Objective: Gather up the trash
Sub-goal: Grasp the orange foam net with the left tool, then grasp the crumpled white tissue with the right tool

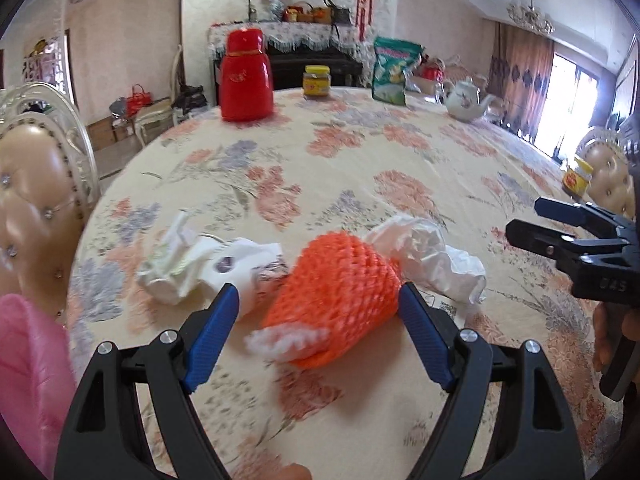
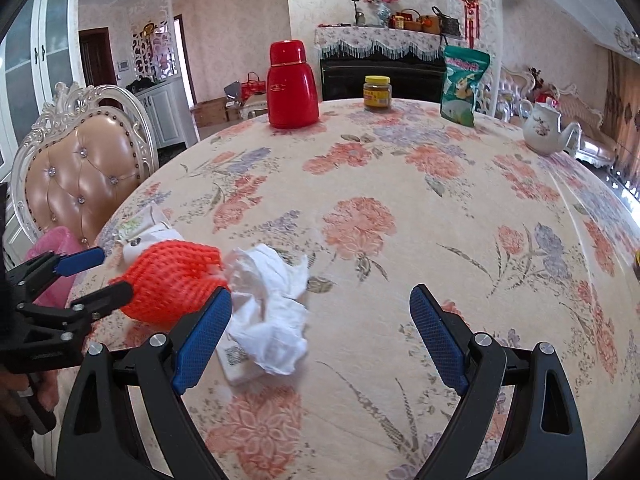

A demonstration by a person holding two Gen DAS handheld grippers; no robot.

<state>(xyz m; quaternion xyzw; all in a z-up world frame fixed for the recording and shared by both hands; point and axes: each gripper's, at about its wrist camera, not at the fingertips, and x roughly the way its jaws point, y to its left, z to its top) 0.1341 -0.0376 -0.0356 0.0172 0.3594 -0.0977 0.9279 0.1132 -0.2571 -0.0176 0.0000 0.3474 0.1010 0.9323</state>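
Left wrist view: left gripper [image 1: 318,330] gapes wide around the orange foam net [image 1: 340,300] on the desk [image 1: 360,168]; next, closing should grasp it. Right gripper [image 2: 320,336] hangs wide, empty.

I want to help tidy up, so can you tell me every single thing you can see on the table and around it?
foam fruit net: one, orange, near table edge, between the left gripper's open fingers
crumpled tissue: one, white, right of the net
crumpled wrappers: a small pile, white, left of the net
flat packet: one, white, under the tissue
thermos: one, red, far side
jar: one, yellow lid, far side
snack bag: one, green, far side
teapot: one, white, far right
tablecloth: one, floral
chair: one, tan, left
left gripper: open
right gripper: open, empty
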